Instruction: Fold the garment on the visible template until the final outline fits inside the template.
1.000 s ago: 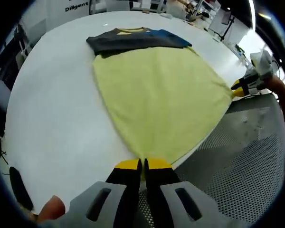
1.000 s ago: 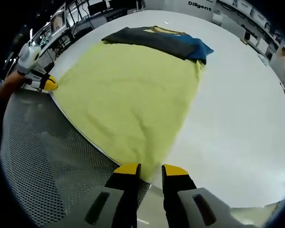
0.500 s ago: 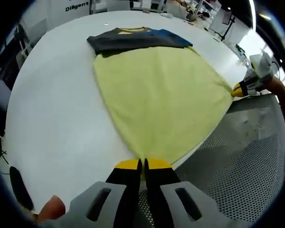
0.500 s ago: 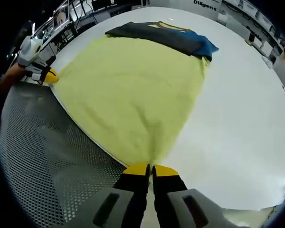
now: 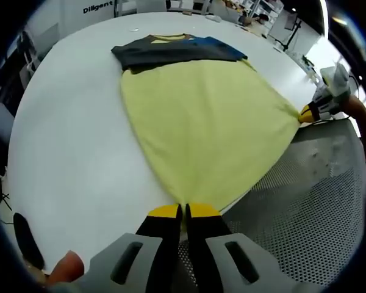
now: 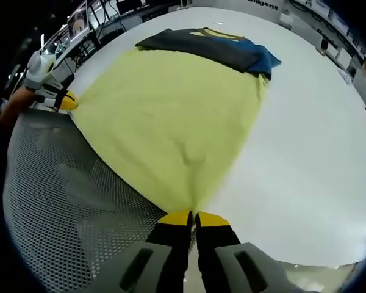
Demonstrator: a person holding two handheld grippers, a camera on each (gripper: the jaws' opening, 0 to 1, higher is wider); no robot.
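Left gripper view showed the white table (image 5: 67,140) carrying the yellow garment (image 5: 201,122), spread flat with its long axis running away from the near edge toward the dark folded clothes (image 5: 171,50) at its far end. The left gripper (image 5: 183,212) was pinched shut on one near hem corner, and the right gripper (image 6: 192,218) was clamped on the other corner. Both corners sat level along the near edge, so I'd judge the fold had to travel straight away from the person, neither hand having the shorter reach.
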